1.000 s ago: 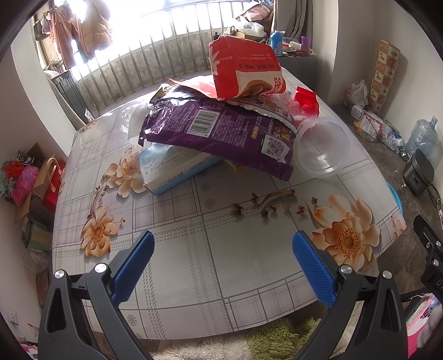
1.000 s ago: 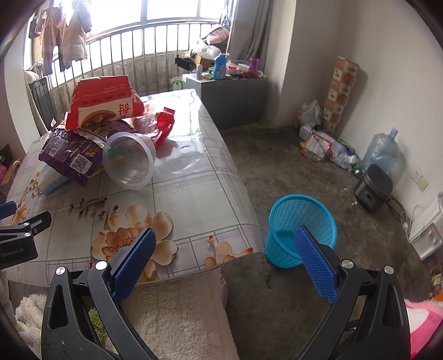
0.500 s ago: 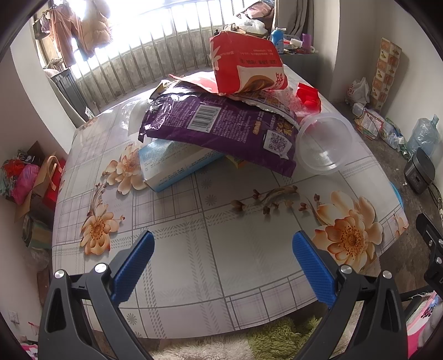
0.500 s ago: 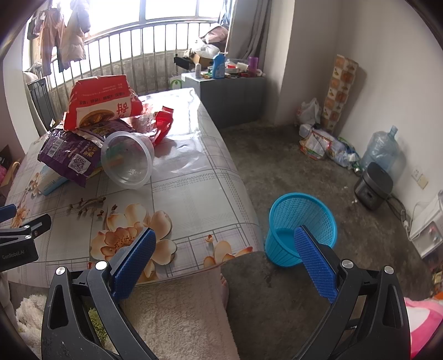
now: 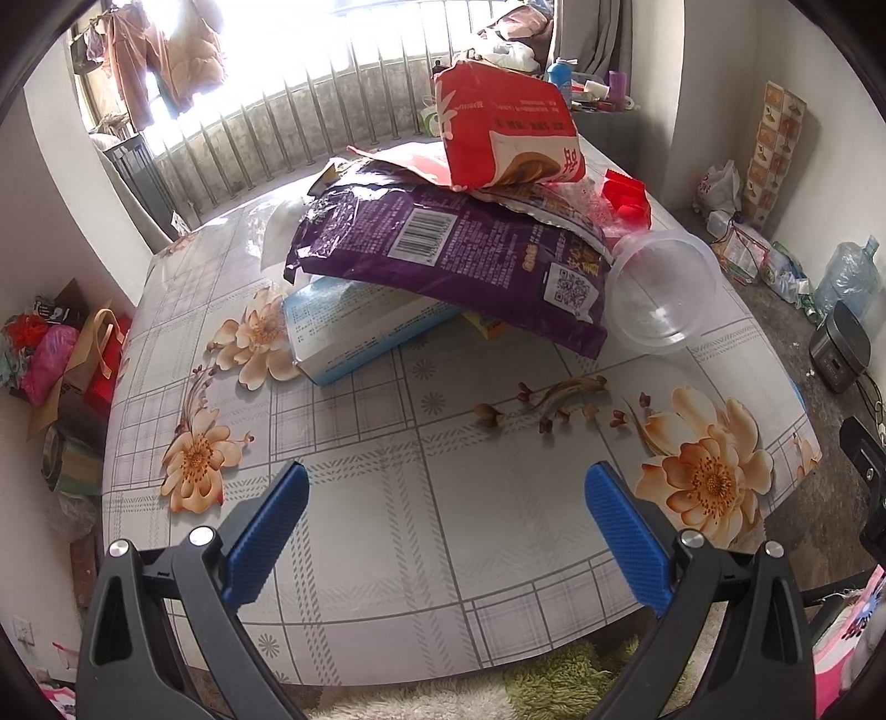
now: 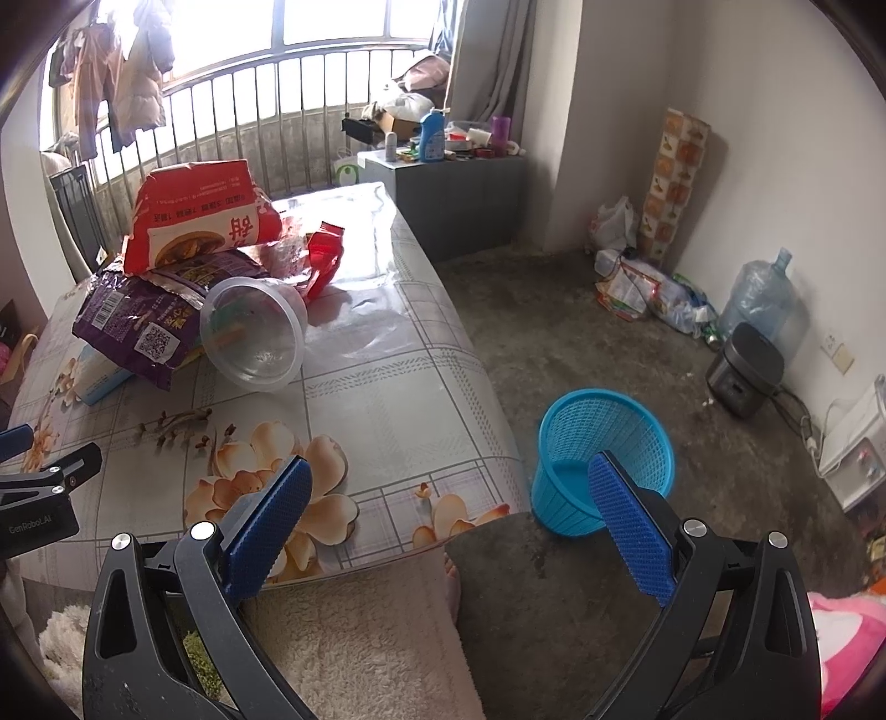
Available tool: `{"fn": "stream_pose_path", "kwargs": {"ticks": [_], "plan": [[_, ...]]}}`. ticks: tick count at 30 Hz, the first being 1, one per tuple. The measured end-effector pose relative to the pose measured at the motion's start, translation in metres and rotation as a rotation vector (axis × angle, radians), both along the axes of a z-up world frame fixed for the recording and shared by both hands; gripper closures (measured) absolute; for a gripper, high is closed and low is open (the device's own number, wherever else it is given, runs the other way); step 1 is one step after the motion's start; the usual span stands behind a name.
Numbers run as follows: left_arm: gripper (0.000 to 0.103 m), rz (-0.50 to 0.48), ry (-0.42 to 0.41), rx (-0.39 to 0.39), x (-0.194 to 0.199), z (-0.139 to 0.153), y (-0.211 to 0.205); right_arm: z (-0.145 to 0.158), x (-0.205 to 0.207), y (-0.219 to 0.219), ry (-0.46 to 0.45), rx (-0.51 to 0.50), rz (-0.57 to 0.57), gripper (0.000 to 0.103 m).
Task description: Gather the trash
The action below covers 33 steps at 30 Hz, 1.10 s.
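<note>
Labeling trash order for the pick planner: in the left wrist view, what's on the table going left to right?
Pale blue box → purple bag → clear plastic cup. The red bag and the red scrap sit on or behind the pile, overlapping the others, so they are left out.

From here the purple bag [image 5: 443,260] covers most of the pale blue box [image 5: 354,327] and nearly all of a yellow packet [image 5: 487,327]; print on the red bag [image 5: 506,130] stays unreadable.

water jug [image 6: 761,299] by wall | rice cooker [image 6: 745,363] on floor | hanging clothes [image 5: 166,50]
</note>
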<state>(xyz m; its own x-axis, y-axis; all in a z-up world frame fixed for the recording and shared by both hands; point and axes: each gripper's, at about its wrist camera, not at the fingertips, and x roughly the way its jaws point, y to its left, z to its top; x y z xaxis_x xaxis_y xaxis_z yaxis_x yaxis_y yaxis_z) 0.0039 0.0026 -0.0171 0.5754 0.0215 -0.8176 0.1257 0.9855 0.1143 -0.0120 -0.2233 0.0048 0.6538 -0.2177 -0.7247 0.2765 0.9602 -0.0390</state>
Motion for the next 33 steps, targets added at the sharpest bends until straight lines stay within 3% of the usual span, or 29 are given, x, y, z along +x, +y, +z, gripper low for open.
{"fn": "stream_pose_path", "kwargs": {"ticks": [6, 14, 20, 25, 29, 33], "plan": [[0.005, -0.028, -0.043, -0.042, 0.009, 0.002, 0.013, 0.010, 0.009, 0.007, -0.083, 0.016, 0.032, 0.008], [0.005, -0.099, -0.187, -0.150, 0.022, 0.022, 0.033, 0.018, 0.042, 0.023, -0.124, 0.012, 0.098, 0.009], [0.005, -0.152, -0.254, -0.182, 0.035, 0.034, 0.031, 0.011, 0.073, 0.035, -0.101, 0.039, 0.198, 0.031], [0.005, -0.173, -0.262, -0.188, 0.048, 0.036, 0.024, -0.004, 0.101, 0.039, -0.056, 0.079, 0.278, 0.049], [0.005, -0.182, -0.264, -0.192, 0.057, 0.037, 0.018, -0.016, 0.119, 0.038, -0.010, 0.102, 0.293, 0.057], [0.006, -0.201, -0.269, -0.189, 0.065, 0.039, 0.010, -0.022, 0.128, 0.035, 0.013, 0.144, 0.301, 0.081]]}}
